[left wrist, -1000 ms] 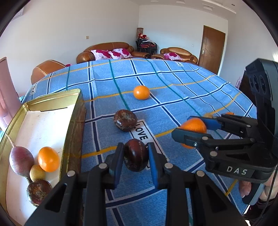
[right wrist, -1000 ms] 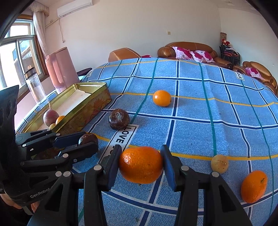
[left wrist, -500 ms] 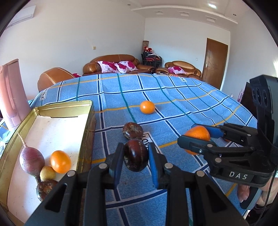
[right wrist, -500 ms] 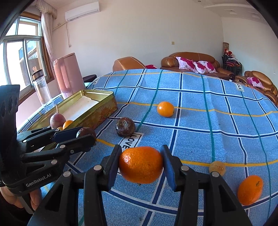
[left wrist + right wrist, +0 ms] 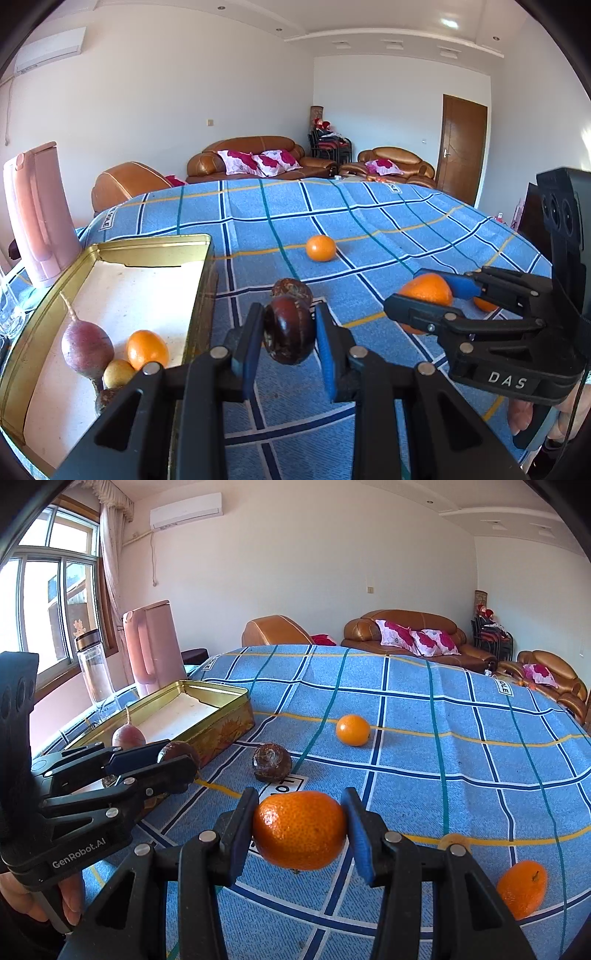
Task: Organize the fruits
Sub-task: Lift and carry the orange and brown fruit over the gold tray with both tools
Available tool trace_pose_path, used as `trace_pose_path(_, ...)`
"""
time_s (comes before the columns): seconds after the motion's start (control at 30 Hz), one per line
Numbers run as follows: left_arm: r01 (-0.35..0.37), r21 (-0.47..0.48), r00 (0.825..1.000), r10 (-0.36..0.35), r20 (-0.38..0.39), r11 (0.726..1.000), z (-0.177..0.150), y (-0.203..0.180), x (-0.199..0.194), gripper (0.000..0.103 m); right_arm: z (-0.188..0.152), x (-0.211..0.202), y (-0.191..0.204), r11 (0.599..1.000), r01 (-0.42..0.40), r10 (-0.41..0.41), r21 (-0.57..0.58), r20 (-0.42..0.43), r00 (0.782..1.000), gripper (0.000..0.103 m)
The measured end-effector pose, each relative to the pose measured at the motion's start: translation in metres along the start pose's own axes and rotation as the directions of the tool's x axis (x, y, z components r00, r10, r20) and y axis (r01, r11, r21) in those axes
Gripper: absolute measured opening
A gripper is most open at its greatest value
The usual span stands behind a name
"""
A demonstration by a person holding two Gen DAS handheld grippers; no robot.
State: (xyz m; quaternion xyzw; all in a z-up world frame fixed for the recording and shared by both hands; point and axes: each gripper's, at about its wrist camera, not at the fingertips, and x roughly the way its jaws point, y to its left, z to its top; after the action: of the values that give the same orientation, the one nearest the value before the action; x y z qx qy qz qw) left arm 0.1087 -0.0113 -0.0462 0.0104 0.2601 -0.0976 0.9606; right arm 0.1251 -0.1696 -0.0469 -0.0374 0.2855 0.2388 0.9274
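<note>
Dark maroon passion fruit (image 5: 289, 329) between blue-padded black fingers (image 5: 246, 345). Bright orange mandarin (image 5: 300, 830) between matching blue pads (image 5: 360, 834). Beyond fingertips: blue tablecloth (image 5: 461, 746), checked white, navy, teal, yellow. Left of fingers: gold tin (image 5: 201, 295), white inside.

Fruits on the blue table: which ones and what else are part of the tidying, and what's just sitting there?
Part of the job:
- dark fruit in the left gripper
- orange in the right gripper
- gold tin holding fruit
- loose oranges
- brown fruit

Just lying about:
- pink kettle
- glass bottle
- sofas
</note>
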Motion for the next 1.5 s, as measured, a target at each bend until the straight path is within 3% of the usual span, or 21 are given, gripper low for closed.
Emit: trace_pose_path(1.5, -0.048, -0.008, 0.982, 0.049, 0.182, 0.999, -0.003, 0.000, -0.034, 0.029, -0.008, -0.039, 0.015, 0.996, 0.056, -0.041, -0.075, 0.192, 0.981, 0.048)
